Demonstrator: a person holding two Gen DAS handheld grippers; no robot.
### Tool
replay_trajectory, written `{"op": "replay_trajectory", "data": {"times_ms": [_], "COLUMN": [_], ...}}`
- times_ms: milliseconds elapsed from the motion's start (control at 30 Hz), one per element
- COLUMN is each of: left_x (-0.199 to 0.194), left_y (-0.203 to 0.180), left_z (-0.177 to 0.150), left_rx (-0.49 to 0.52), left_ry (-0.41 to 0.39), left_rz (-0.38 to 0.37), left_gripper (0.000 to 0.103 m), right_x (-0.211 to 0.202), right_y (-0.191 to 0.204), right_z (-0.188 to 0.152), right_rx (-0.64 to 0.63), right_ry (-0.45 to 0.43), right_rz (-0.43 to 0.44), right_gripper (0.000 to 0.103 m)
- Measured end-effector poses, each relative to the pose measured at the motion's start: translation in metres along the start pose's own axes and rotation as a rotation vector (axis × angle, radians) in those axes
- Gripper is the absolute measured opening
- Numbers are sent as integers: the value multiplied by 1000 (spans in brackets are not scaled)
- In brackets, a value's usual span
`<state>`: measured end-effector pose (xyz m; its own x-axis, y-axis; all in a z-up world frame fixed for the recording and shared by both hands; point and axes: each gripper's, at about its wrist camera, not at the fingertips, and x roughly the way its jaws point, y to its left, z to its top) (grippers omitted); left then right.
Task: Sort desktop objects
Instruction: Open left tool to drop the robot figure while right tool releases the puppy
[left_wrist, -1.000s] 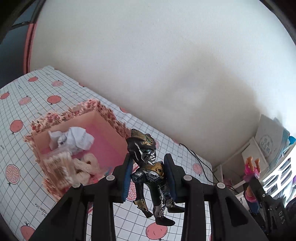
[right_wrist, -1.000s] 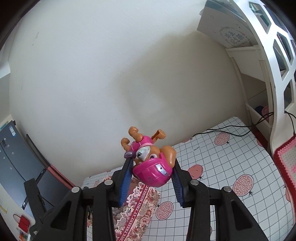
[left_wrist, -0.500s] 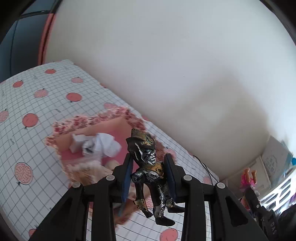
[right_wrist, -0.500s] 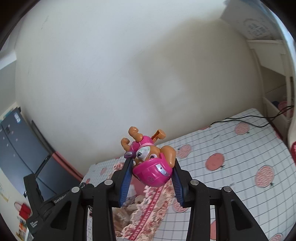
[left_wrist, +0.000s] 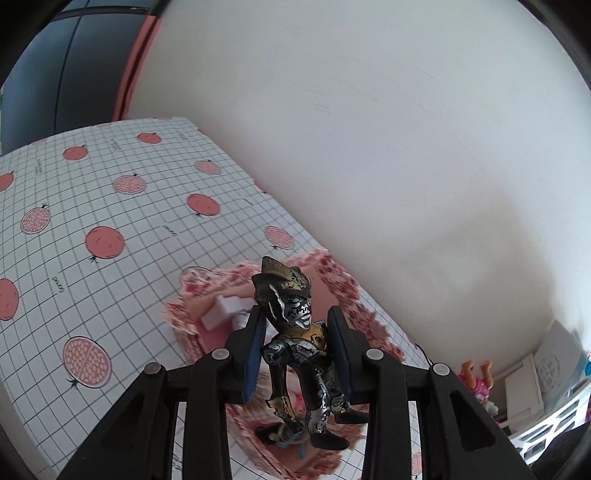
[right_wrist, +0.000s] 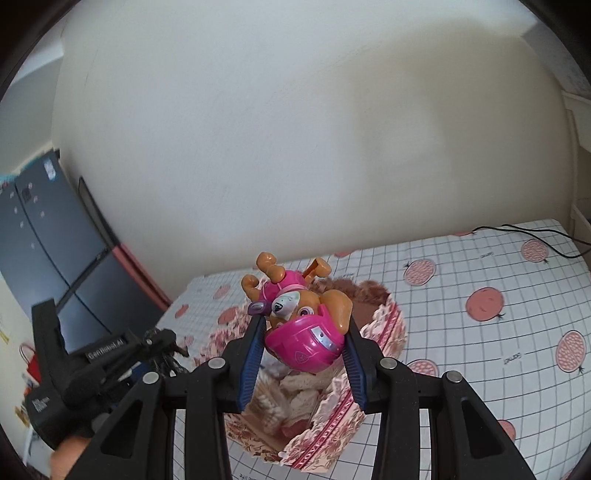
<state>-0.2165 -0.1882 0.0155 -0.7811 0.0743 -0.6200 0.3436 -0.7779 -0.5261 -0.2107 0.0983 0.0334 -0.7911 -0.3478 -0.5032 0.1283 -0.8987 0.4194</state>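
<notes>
Left hand-held gripper (left_wrist: 295, 354) clamped on armoured warrior figure (left_wrist: 301, 354); right hand-held gripper (right_wrist: 303, 354) clamped on pink pup figure (right_wrist: 301, 325). Both above floral storage box (right_wrist: 388, 325), at 12 o'clock, already holding tissue (left_wrist: 221, 314) and small items. Release still left.

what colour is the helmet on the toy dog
Bright pink helmet on the toy dog; clearest in the right wrist view.
</notes>
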Motion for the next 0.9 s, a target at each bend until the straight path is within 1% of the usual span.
{"op": "replay_trajectory", "data": {"times_ms": [67, 200, 400, 567, 600, 633, 700, 900], "left_x": [3, 14, 34, 51, 54, 57, 61, 66], "left_y": [6, 11, 6, 2, 2, 3, 4, 5], "left_z": [2, -1, -12, -22, -24, -25, -28, -30], "left_rx": [-10, -19, -6, 8, 8, 9, 6, 1], "left_ry": [7, 38, 96, 147, 157, 166, 180, 195], "left_rz": [3, 7, 10, 22, 25, 27, 26, 29], "left_gripper": [36, 36, 36, 36, 36, 36, 36, 35], "right_x": [13, 26, 49, 60, 61, 63, 72, 72], "right_y": [5, 7, 8, 8, 7, 6, 2, 6], "right_z": [-9, -17, -31, -36, -37, -39, -43, -43], "right_rx": [-21, -39, -51, -61, -61, -62, -60, -74], "right_ry": [34, 67, 137, 169, 174, 185, 218, 224], "right_rz": [-5, -13, -27, -23, -27, -33, -53, -54], "right_gripper": [43, 43, 43, 43, 43, 45, 45, 45]}}
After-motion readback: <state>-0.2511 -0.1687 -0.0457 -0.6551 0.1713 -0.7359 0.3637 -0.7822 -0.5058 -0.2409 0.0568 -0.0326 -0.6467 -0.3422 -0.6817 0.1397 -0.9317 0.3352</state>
